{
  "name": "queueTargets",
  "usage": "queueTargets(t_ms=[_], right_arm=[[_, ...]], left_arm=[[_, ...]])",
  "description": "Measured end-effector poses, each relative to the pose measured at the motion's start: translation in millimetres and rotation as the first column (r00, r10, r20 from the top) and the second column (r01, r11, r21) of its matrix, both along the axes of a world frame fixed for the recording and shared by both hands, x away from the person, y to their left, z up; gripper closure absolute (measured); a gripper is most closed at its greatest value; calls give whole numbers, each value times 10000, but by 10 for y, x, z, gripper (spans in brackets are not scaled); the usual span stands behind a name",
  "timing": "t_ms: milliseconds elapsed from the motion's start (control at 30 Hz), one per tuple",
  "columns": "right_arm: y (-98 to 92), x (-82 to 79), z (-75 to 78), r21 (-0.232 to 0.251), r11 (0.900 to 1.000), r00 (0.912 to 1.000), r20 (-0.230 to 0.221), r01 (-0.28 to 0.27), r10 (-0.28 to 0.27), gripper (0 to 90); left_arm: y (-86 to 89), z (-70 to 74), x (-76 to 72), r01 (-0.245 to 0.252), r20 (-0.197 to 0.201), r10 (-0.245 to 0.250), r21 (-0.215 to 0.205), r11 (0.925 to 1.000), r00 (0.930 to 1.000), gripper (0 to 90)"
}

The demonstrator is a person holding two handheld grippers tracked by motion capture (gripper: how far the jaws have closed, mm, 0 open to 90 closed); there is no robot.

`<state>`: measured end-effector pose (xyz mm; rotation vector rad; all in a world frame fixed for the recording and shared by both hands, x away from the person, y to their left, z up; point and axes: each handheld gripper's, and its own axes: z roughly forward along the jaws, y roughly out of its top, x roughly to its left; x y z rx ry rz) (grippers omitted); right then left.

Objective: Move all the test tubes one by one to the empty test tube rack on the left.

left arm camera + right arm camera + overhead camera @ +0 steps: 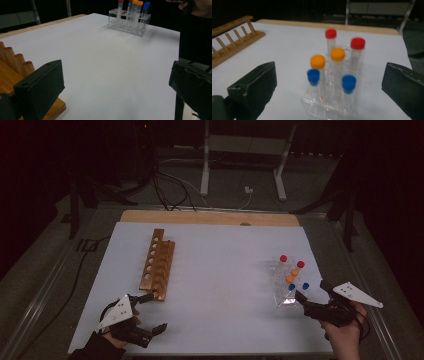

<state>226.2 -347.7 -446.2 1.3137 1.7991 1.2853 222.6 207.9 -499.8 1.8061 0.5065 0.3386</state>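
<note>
while the left gripper point(148, 312) rests low at the near left corner of the tabletop point(220, 280), its jaws stand wide apart with nothing between them, one jaw just beside the near end of the wooden rack point(157, 265). from that wooden rack, which lies well to the left of the clear rack point(285, 287) and runs away from the person, a broad stretch of white sheet leads across to the right. the clear rack stands upright near the right edge, holding six capped tubes: two red-capped tubes point(357, 53) on its far side, two orange-capped tubes point(337, 55) in the middle, and two blue-capped tubes point(348, 83) nearest the person. just beside the near end of the clear rack, the right gripper point(312, 295) points at it, held in a hand point(345, 335). in the right gripper view its jaws are spread wide on either side of the clear rack, holding nothing and touching none of the tubes, with the blue-capped pair closest between them.
</note>
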Motion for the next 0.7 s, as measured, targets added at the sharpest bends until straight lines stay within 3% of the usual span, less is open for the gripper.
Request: queueTargets(t_ms=[200,333,400,600,700], right_arm=[[-51,44,-89,-322,9992,9974,-672,244,-265,29],[-75,73,-140,-483,9977,9923,-1121,475,-527,94],[-80,81,-153,-525,9970,9891,-1328,566,-632,207],[-77,108,-184,-648,9952,9837,-1596,735,-830,328],[-53,132,-211,-756,9948,9816,-1736,679,-802,450]], left_arm=[[1,1,1,132,-85,-133,-97,9999,9999,6],[-9,0,-3,218,-70,-219,-74,9997,9997,6],[-8,1,-4,240,-77,-241,-75,9997,9997,6],[-6,2,-3,244,-73,-245,-95,9997,9997,5],[-6,3,-5,245,-66,-246,-106,9996,9997,6]])
